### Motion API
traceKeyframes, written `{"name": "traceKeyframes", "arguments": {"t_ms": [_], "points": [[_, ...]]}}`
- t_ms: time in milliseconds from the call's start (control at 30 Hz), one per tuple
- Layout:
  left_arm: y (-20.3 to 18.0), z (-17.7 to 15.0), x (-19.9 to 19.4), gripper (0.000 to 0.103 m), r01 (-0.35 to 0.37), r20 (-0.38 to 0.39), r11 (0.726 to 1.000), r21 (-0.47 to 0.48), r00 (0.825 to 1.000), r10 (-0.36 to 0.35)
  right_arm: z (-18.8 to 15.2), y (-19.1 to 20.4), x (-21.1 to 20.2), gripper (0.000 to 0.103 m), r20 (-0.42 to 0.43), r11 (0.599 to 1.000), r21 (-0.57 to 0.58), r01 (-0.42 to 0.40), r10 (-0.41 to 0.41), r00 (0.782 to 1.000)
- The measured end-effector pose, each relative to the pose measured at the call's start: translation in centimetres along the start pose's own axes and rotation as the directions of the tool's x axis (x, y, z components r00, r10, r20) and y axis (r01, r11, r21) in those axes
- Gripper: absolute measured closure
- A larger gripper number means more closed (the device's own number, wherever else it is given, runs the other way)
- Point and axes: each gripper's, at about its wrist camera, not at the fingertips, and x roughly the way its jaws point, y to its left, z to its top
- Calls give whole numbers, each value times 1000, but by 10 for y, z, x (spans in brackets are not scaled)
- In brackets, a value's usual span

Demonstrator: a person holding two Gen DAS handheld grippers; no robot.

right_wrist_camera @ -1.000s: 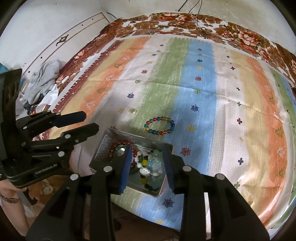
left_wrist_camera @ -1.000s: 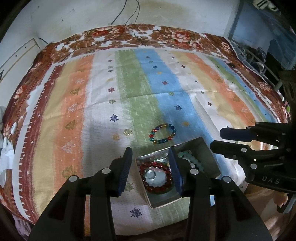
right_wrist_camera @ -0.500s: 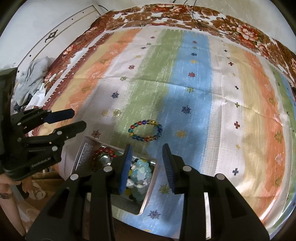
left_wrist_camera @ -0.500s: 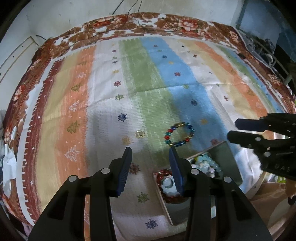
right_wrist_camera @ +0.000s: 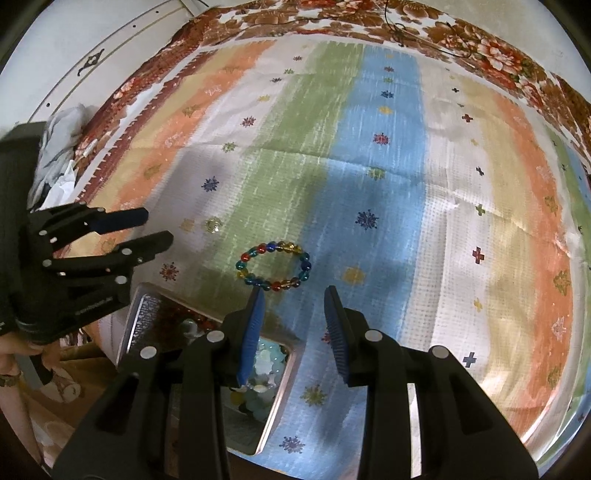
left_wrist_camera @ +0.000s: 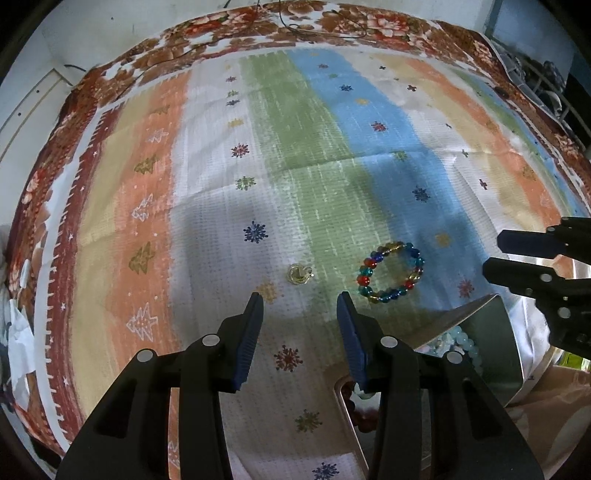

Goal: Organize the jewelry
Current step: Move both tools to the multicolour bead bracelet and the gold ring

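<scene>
A multicoloured bead bracelet lies flat on the striped cloth; it also shows in the right wrist view. A small gold ring lies to its left, also in the right wrist view. A metal tray near the front edge holds a red bead bracelet and pale blue-green beads. My left gripper is open and empty, just short of the ring. My right gripper is open and empty, just short of the bead bracelet.
The striped cloth covers a table with a brown floral border. A black cable lies at the far edge. Crumpled clothes lie off the left side. The tray sits at the near edge.
Both grippers have moved forward off the tray, over the cloth. The left one has swung left and now faces the ring; the right one now faces the bead bracelet.
</scene>
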Motion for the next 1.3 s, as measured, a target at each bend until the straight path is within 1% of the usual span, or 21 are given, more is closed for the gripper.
{"name": "traceKeyframes", "arguments": {"t_ms": [367,600,800,1067,1233,1300], "points": [[0,12,14,62,1,-24,1000,21,1000,-1,13,-5,31,68,-63,1000,-16,20,-21,998],[3,20,35,62,-5,-66,999,31,998,7,20,-16,54,68,-111,999,-9,39,-40,993],[1,24,49,62,-10,-91,998,59,996,15,25,-17,68,68,-138,999,-25,42,-45,989],[2,26,61,60,5,-113,999,48,994,0,28,-19,81,68,-161,999,-29,44,-48,986],[-1,25,65,60,27,-128,999,41,992,-21,29,-13,86,68,-174,998,-43,36,-43,984],[-2,25,68,60,25,-132,999,46,991,-18,31,-10,91,68,-178,998,-46,40,-48,983]]}}
